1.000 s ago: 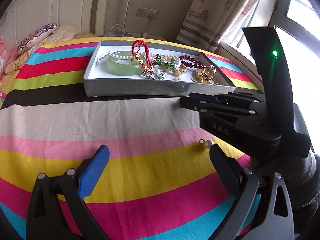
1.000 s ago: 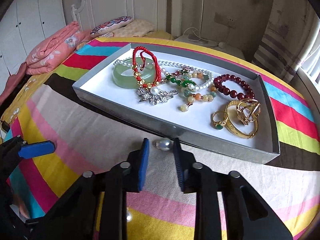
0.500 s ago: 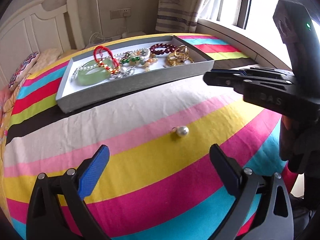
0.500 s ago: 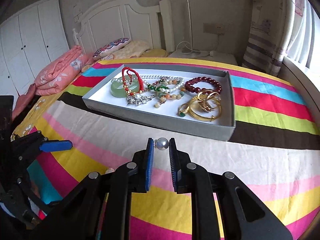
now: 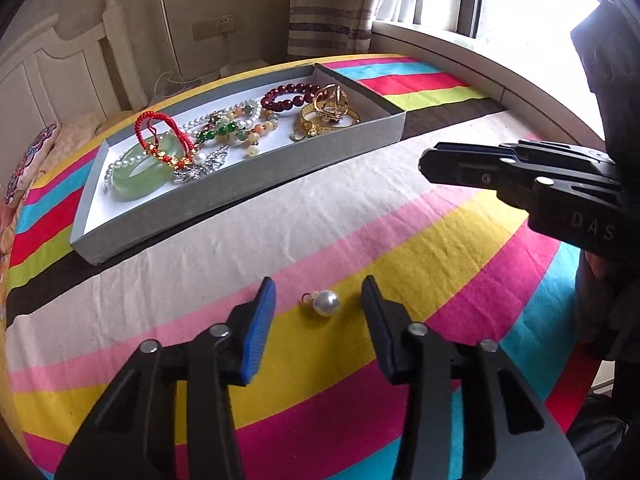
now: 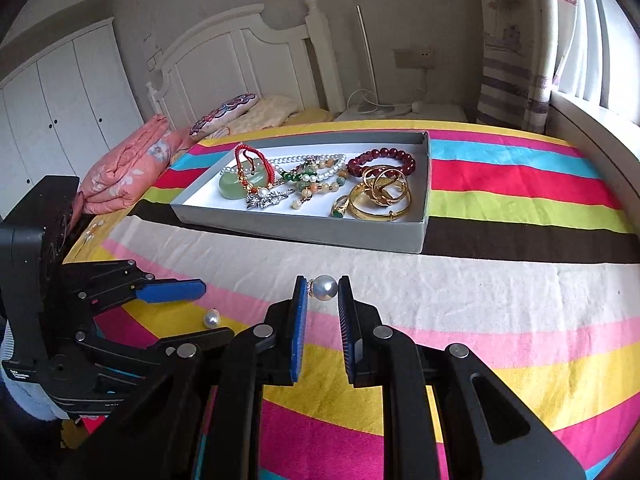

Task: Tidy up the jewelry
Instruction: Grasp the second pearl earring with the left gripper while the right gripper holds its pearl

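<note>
A loose pearl earring (image 5: 326, 302) lies on the yellow stripe of the bedspread, between the blue pads of my left gripper (image 5: 320, 300). Its jaws are closing, and gaps still show on both sides of the pearl. My right gripper (image 6: 323, 289) is shut on a second pearl earring (image 6: 324, 288), held above the cream stripe in front of the grey tray (image 6: 300, 228). The tray (image 5: 240, 208) holds a green jade bangle (image 5: 140, 176), a dark red bead bracelet (image 5: 292, 94), gold bangles (image 5: 328, 116) and bead strings. The right gripper (image 5: 428, 164) juts in from the right.
The striped bedspread (image 6: 500, 312) covers the bed. A folded pink quilt (image 6: 124, 176) and a pillow (image 6: 224, 114) lie by the white headboard (image 6: 240, 60). A window ledge (image 5: 460, 52) runs along the bed's right side. The left gripper (image 6: 200, 316) shows at the lower left.
My left gripper has slid up to the loose pearl and its jaws have narrowed around it. The right gripper, still holding its pearl, has drawn back from the tray.
</note>
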### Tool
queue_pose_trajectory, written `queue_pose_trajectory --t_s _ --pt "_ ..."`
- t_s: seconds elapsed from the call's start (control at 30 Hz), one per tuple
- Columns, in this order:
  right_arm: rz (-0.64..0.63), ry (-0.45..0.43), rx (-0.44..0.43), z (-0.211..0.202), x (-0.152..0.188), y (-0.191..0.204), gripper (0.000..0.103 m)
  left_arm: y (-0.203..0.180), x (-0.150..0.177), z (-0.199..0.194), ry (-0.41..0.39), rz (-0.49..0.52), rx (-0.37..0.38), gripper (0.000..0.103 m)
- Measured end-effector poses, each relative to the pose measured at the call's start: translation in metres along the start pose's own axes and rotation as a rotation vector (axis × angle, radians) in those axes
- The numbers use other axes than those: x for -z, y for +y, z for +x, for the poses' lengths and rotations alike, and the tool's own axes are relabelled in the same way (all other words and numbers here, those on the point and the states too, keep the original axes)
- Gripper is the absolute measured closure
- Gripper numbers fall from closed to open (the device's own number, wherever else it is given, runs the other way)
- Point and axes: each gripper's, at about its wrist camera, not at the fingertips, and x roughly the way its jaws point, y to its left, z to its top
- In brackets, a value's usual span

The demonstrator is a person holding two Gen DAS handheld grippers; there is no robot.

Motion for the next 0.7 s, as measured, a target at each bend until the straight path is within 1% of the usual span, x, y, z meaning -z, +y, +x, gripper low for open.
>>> queue_pose_trajectory --t_s 0.03,0.07,0.13,0.37,0.7 --pt "0.006 -0.001 -0.004 0.0 0.0 -0.002 0.087 -0.001 0.0 0.0 -0.004 0.005 -0.01 0.077" --pt "0.01 0.0 -0.008 0.0 0.0 -0.003 0.087 -0.002 0.0 -0.001 -0.004 0.01 -0.009 0.082" --pt "0.015 -0.001 -0.006 -0.001 0.0 -0.004 0.087 -0.003 0.001 -0.002 -0.004 0.011 0.0 0.084" --pt "-0.002 -0.001 0.008 0.0 -0.001 -0.002 0.087 0.003 0.007 -0.005 -0.016 -0.015 0.009 0.084" --pt "-0.028 -0.004 -0.004 0.002 -0.001 0.009 0.087 0.012 0.003 -0.013 -0.032 -0.026 -0.017 0.084"
